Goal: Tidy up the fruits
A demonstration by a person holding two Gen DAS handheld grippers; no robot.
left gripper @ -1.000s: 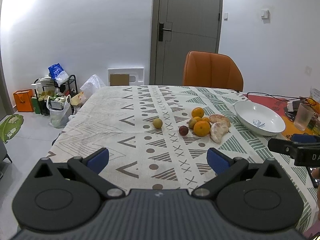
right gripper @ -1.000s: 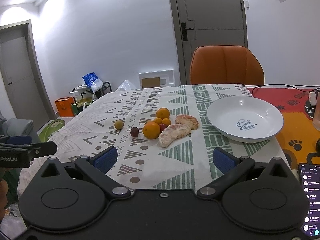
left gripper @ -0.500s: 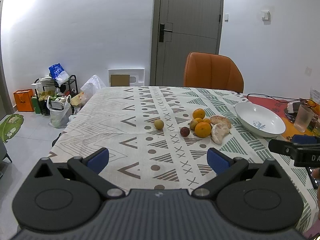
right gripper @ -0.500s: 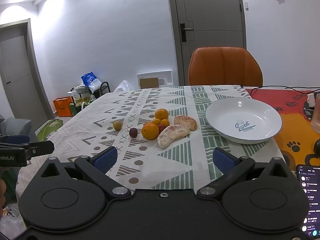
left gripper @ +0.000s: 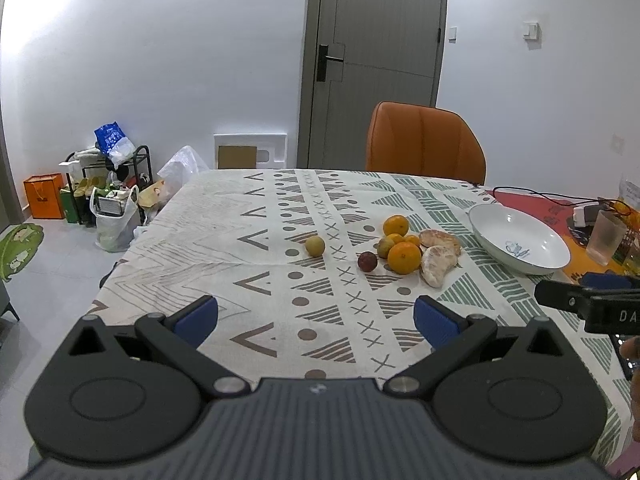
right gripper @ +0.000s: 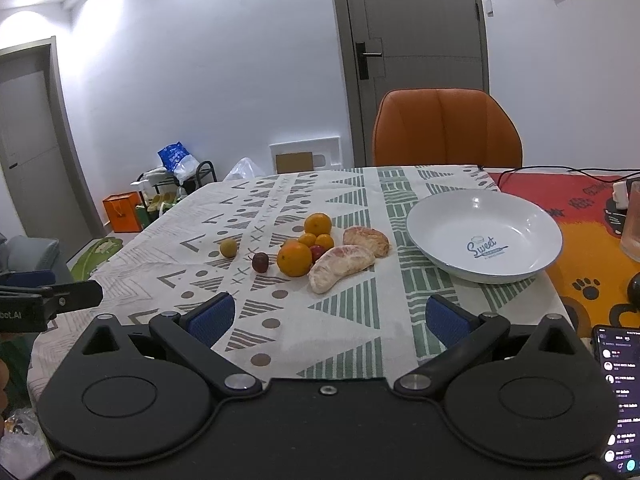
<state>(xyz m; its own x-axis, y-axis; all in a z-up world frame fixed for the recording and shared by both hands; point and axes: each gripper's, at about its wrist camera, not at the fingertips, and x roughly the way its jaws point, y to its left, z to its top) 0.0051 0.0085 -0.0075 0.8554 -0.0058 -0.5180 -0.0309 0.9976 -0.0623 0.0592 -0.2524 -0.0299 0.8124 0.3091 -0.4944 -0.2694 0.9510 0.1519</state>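
A pile of fruit lies mid-table: a big orange (right gripper: pixel 294 259), smaller oranges (right gripper: pixel 318 224), two peeled pomelo pieces (right gripper: pixel 341 262), a dark red fruit (right gripper: pixel 260 262) and, apart to the left, a small yellow-green fruit (right gripper: pixel 228 247). The big orange also shows in the left wrist view (left gripper: pixel 404 257). An empty white bowl (right gripper: pixel 452 216) marked "Sweet" stands right of the pile, seen too in the left wrist view (left gripper: pixel 496 224). My left gripper (left gripper: pixel 316 322) and right gripper (right gripper: pixel 329 319) are both open and empty, held over the table's near edge, short of the fruit.
An orange chair (right gripper: pixel 446 128) stands at the table's far side. A glass (left gripper: pixel 607 238), cables and a charger sit on the red mat (right gripper: pixel 576 204) to the right. A phone (right gripper: pixel 616 396) lies at the near right. Bags and a rack (left gripper: pixel 108 184) clutter the floor left.
Both grippers have drawn back slightly and tilted a little; the fruit and bowl look a bit farther and lower. Nothing on the table has moved.
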